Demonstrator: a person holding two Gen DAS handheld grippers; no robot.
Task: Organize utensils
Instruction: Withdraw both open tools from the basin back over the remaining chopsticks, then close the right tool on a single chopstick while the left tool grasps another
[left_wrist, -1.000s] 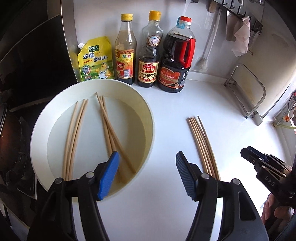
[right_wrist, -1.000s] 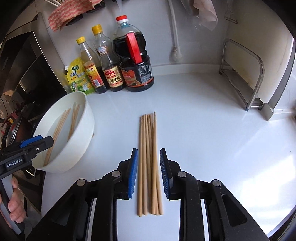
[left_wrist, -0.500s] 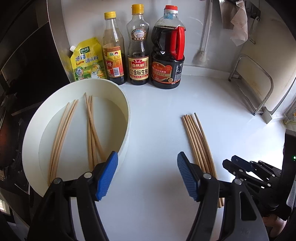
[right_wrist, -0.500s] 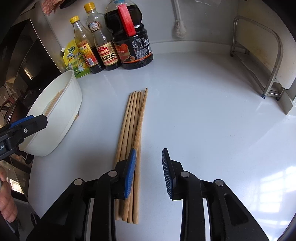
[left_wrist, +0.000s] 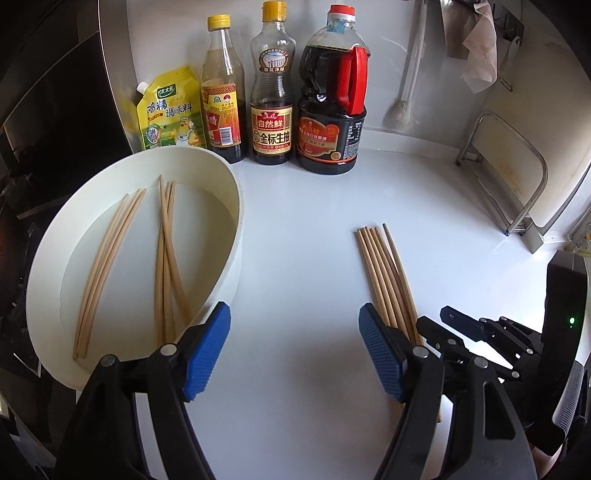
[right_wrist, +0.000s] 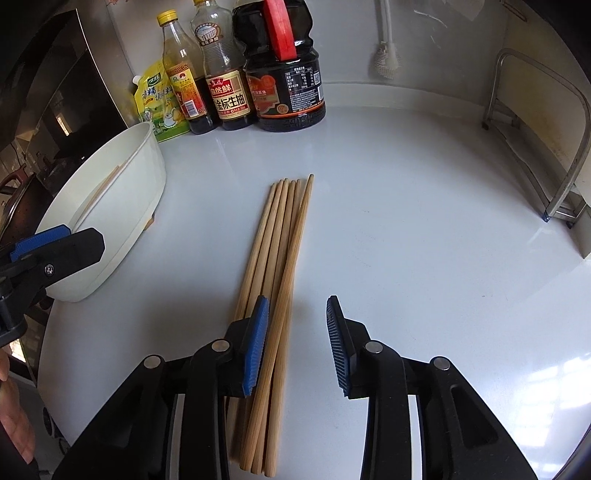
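left claw (left_wrist: 293, 347): two black plastic arms, each ending in a blue pad with fine ribs
left claw pivots: round silver pins sit on the black arms, two on each side
left claw from the side (right_wrist: 55, 245): at 9 o'clock in the right wrist view, black body, blue pad on top, one small cross-head screw
right claw (right_wrist: 297, 347): same build, black arms, blue ribbed pads, silver round pins
right claw from the side (left_wrist: 476, 332): black linked bars, then a tall black housing at 3 o'clock with a small green light
hand (right_wrist: 14, 421): only a part shows at 8 o'clock; no sleeve is visible
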